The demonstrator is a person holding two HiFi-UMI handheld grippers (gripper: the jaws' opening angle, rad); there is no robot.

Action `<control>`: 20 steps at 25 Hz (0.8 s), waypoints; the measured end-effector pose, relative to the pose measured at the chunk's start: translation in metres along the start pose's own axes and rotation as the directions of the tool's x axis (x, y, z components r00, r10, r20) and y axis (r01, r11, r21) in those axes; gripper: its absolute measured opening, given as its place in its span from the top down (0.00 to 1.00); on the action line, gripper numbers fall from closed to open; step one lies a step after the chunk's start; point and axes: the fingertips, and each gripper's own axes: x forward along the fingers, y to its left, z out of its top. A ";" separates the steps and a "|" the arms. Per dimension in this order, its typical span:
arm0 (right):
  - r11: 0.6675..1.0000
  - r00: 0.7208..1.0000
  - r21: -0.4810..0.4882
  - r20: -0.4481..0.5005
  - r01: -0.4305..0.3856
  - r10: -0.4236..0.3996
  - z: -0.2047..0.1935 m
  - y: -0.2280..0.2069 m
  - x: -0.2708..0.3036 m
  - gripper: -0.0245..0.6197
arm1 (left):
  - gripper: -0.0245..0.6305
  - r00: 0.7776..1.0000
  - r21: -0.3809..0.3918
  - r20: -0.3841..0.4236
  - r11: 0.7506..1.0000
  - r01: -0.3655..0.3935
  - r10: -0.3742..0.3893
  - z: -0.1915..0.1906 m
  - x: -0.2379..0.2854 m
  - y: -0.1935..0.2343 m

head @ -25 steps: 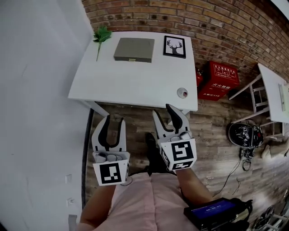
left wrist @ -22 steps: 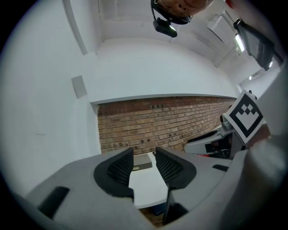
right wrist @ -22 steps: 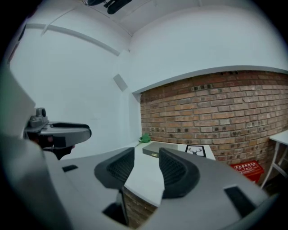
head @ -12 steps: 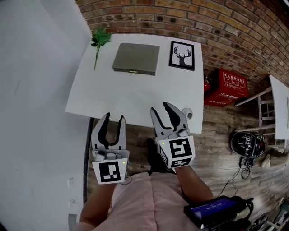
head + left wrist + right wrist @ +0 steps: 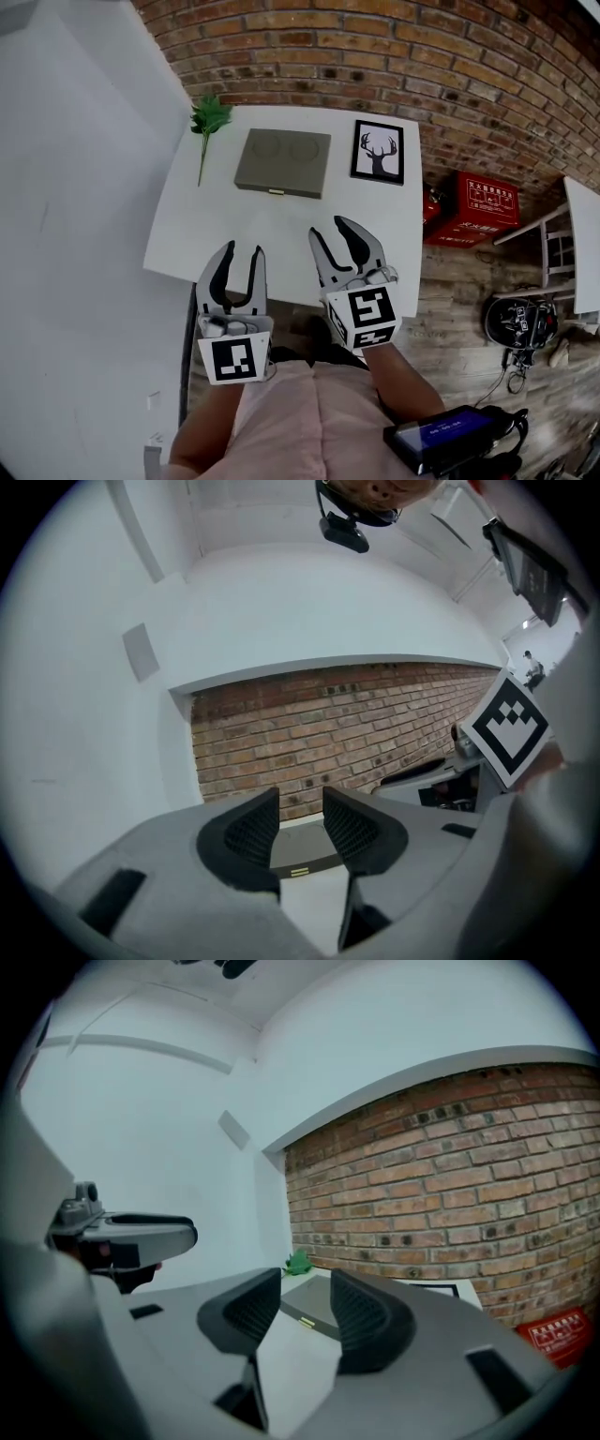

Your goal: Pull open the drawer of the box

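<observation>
White counter [image 5: 216,225] under a brick wall [image 5: 375,56] bears the box [image 5: 283,163] (drawer closed). Short of the box, left tool [image 5: 240,251] and right tool [image 5: 331,228] gape wide and empty, the left's jaws just closing slightly.

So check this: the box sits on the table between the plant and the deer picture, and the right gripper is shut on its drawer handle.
Wrong on the grip: the right gripper is open and empty, short of the box. The right gripper view shows its jaws apart with the handle well beyond them. The rest stands.
</observation>
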 end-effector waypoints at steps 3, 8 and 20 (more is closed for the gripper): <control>1.000 1.000 -0.003 0.021 -0.009 0.009 0.013 -0.004 0.011 0.70 | 0.73 1.000 0.012 0.016 1.000 -0.005 0.005 0.010 0.012 0.006; 1.000 0.999 -0.008 0.030 -0.017 0.017 0.022 -0.005 0.030 0.70 | 0.74 0.999 0.012 0.021 0.999 -0.030 0.029 0.014 0.023 0.022; 1.000 1.000 0.025 -0.012 0.004 -0.004 0.022 0.004 0.099 0.70 | 0.74 0.999 -0.042 0.032 0.999 0.012 -0.010 -0.002 0.071 0.079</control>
